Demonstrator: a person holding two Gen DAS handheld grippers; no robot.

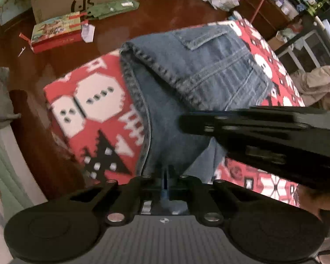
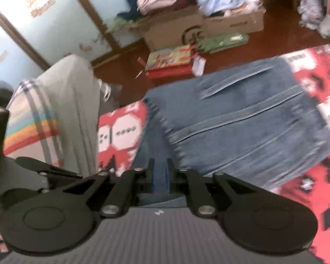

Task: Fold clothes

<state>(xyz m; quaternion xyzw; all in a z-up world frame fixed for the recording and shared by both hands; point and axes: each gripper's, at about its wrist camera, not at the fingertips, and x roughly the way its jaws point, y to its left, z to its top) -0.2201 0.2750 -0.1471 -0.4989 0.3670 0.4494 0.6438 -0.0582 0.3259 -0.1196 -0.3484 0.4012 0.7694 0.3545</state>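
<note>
A blue denim garment [image 1: 209, 66] lies folded over itself on a red, white and black patterned cloth [image 1: 88, 114]; a pocket flap and seams face up. My left gripper [image 1: 167, 171] is shut on the garment's near edge, with denim pinched between its fingers. The right gripper [image 1: 182, 123] reaches in from the right just above the denim. In the right wrist view the right gripper [image 2: 161, 165] is shut on a strip of the same denim garment [image 2: 242, 121], at its near left edge over the patterned cloth [image 2: 319, 187]. Both views are blurred.
Cardboard boxes [image 1: 63, 0] and a flat red box [image 1: 55, 35] sit on the dark wood floor beyond the cloth. A beige heap of fabric [image 1: 314, 85] lies at the right. A person's grey trouser leg [image 2: 70, 110] stands close on the left.
</note>
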